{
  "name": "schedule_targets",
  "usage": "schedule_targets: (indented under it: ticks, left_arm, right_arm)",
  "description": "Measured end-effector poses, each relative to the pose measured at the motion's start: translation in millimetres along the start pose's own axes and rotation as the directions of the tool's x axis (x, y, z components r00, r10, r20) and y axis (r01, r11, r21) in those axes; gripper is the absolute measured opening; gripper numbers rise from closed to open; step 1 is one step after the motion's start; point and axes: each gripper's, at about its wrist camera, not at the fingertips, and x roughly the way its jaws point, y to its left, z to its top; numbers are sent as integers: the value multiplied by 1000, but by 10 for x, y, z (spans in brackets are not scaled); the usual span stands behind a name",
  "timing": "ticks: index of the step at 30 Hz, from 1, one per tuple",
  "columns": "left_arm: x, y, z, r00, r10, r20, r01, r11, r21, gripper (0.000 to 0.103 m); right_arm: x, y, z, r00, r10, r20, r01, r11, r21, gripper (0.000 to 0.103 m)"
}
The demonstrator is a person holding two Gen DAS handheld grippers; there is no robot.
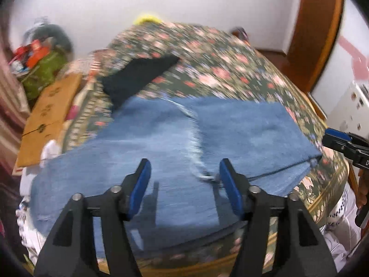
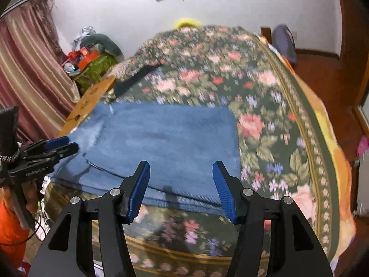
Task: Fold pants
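The blue denim pants [image 1: 143, 138] lie flat on the floral bedspread [image 1: 219, 69], folded over so layered edges show at the near right. My left gripper [image 1: 184, 173] is open and empty, hovering over the pants' near part. In the right wrist view the pants [image 2: 166, 138] lie just ahead. My right gripper [image 2: 181, 175] is open and empty above their near edge. The left gripper also shows at the left of the right wrist view [image 2: 62, 146], and the right gripper at the right edge of the left wrist view [image 1: 334, 138].
A dark garment [image 1: 138, 76] lies on the bed beyond the pants. A cardboard box [image 1: 48, 113] and a green bag with clutter [image 1: 43, 69] stand left of the bed. Curtains [image 2: 27, 73] hang at left. Wooden floor [image 2: 322, 80] lies to the right.
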Motion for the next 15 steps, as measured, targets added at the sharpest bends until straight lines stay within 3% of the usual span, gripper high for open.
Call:
schedule_targets:
  ticks: [7, 12, 15]
  left_arm:
    - [-655, 694, -102, 984, 117, 134, -97, 984, -149, 85]
    - [-896, 1116, -276, 973, 169, 159, -130, 965, -229, 95]
    - [-953, 1371, -433, 967, 198, 159, -147, 947, -287, 100]
  right_arm:
    - [-30, 541, 240, 997, 57, 58, -51, 994, -93, 55]
    - [48, 1005, 313, 993, 99, 67, -86, 981, -175, 55]
    - [143, 1287, 325, 991, 121, 59, -106, 970, -219, 62]
